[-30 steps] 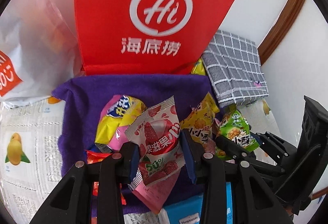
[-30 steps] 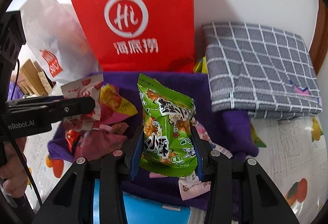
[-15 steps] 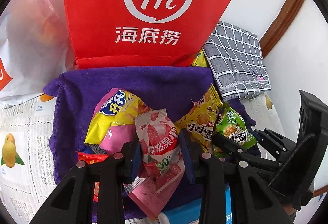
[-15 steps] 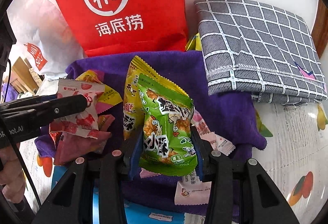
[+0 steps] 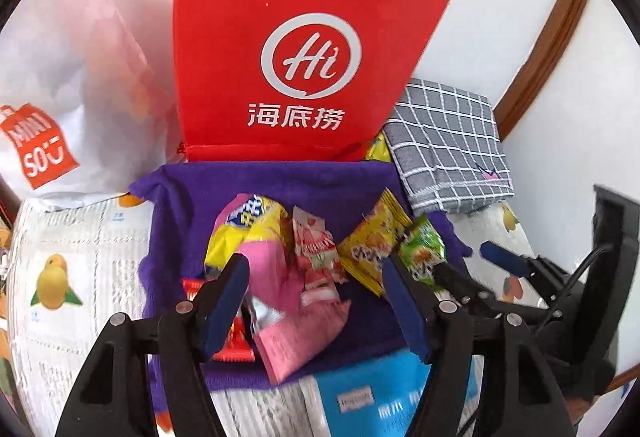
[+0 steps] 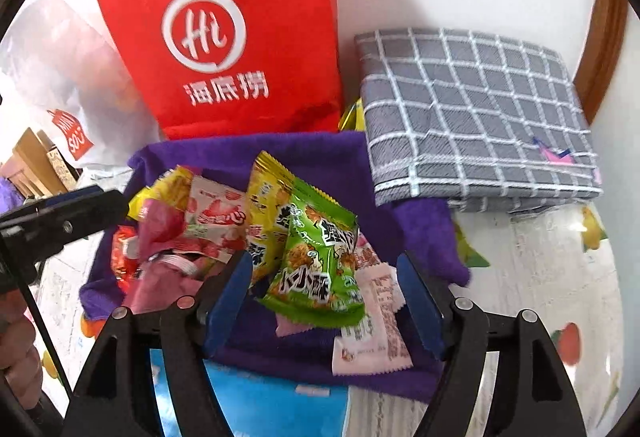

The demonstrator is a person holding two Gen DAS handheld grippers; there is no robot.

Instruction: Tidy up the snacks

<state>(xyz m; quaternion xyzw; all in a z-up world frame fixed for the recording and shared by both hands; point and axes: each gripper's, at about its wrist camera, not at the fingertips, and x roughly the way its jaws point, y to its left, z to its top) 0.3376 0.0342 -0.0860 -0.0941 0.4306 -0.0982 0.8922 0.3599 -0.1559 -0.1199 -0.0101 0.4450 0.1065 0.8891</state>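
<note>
Several snack packets lie heaped on a purple cloth [image 5: 272,185]. My left gripper [image 5: 316,301] is open over the heap; the pink strawberry packet [image 5: 314,247] lies loose among a yellow packet [image 5: 248,225] and a pink one [image 5: 288,333]. My right gripper [image 6: 324,301] is open; the green snack packet [image 6: 320,265] lies between its fingers on the purple cloth [image 6: 320,157], leaning on a yellow packet [image 6: 266,213]. The strawberry packet [image 6: 216,221] also shows there, and the green packet shows in the left wrist view [image 5: 420,253].
A red paper bag [image 5: 296,57] stands behind the cloth, a white bag [image 5: 60,85] left of it. A folded grey checked cloth [image 6: 472,109] lies at the right. A blue packet [image 5: 384,393] lies at the front edge. Printed newspaper [image 5: 72,261] covers the table.
Both grippers have opened. The strawberry packet dropped from the left one onto the heap, and the green packet dropped from the right one onto the cloth. Both grippers pulled back a little.
</note>
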